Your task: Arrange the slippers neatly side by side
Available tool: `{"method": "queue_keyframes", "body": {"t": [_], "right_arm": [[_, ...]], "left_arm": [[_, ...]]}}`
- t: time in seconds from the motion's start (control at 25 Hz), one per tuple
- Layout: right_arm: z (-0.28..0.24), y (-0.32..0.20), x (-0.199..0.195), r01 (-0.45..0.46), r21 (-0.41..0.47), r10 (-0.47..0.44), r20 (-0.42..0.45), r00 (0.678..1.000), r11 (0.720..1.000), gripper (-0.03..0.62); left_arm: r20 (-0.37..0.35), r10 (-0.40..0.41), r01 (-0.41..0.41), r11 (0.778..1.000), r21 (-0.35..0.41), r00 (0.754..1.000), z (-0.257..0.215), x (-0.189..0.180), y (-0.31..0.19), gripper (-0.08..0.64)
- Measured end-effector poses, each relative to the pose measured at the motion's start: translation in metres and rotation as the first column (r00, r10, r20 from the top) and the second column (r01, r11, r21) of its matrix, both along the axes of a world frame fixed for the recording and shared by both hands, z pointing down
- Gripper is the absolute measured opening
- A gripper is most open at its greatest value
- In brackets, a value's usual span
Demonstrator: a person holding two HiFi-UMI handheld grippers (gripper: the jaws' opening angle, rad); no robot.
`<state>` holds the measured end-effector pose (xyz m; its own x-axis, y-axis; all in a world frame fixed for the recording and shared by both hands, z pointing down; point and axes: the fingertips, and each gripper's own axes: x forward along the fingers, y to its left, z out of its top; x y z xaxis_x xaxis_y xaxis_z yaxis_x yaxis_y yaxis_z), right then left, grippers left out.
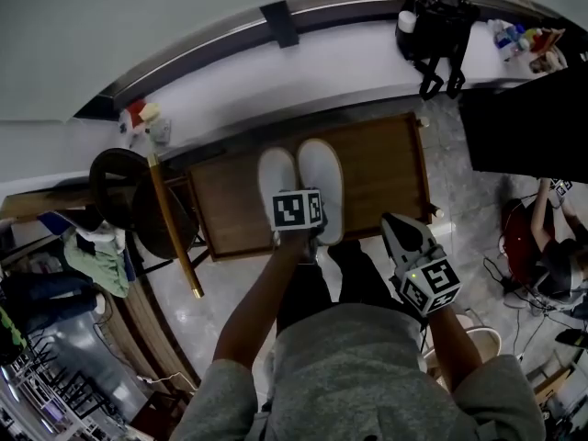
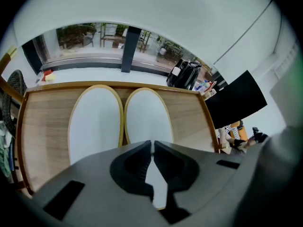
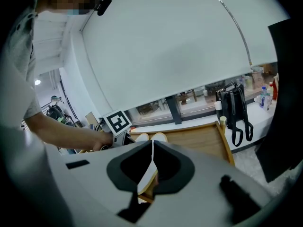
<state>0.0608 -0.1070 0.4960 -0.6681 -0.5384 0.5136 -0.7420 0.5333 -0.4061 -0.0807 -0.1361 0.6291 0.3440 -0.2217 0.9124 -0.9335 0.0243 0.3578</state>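
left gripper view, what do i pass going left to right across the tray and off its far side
tray's left rim → left slipper → right slipper → tray's right rim → black panel

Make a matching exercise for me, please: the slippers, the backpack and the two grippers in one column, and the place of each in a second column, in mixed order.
Column 1
1. slippers
2. backpack
3. left gripper
4. right gripper

Column 2
A. on the white ledge
B. held back, off the wooden table
C. side by side on the wooden table
D. over the near ends of the slippers

Pairs: 1-C, 2-A, 3-D, 4-B
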Motion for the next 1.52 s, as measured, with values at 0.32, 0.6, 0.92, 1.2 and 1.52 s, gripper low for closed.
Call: {"method": "queue_keyframes", "body": {"t": [0.32,0.6,0.92,1.2,1.52], "right_arm": [[-0.004,0.000,-0.001,-0.003,0.005,0.003,-0.002,1.000,1.000,0.029],[-0.011,0.003,-0.003,0.008,0.025,-0.007,-0.010,1.000,1.000,0.029],[-0.039,-0.008,-0.004,0.038,0.103,-0.037,-0.009,0.999,0.994,0.029],[-0.076,-0.019,0.000,0.053,0.188,-0.054,0.005,0.999,0.981,0.029],[-0.108,-0.021,0.013,0.039,0.245,-0.045,0.023,0.999,0.969,0.029]], "left_arm": [[-0.018,-0.039,0.039,0.999,0.005,0.999,0.002,-0.003,-0.004,0.028],[-0.098,-0.033,0.039,0.998,0.057,0.995,-0.012,0.008,-0.003,0.107],[-0.180,-0.055,0.093,0.974,0.208,0.982,-0.074,0.007,0.006,0.192],[-0.083,-0.094,0.123,0.841,0.527,0.992,-0.174,-0.043,0.018,0.190],[0.163,-0.170,-0.025,0.613,0.790,0.972,-0.272,-0.074,0.043,0.040]]}}
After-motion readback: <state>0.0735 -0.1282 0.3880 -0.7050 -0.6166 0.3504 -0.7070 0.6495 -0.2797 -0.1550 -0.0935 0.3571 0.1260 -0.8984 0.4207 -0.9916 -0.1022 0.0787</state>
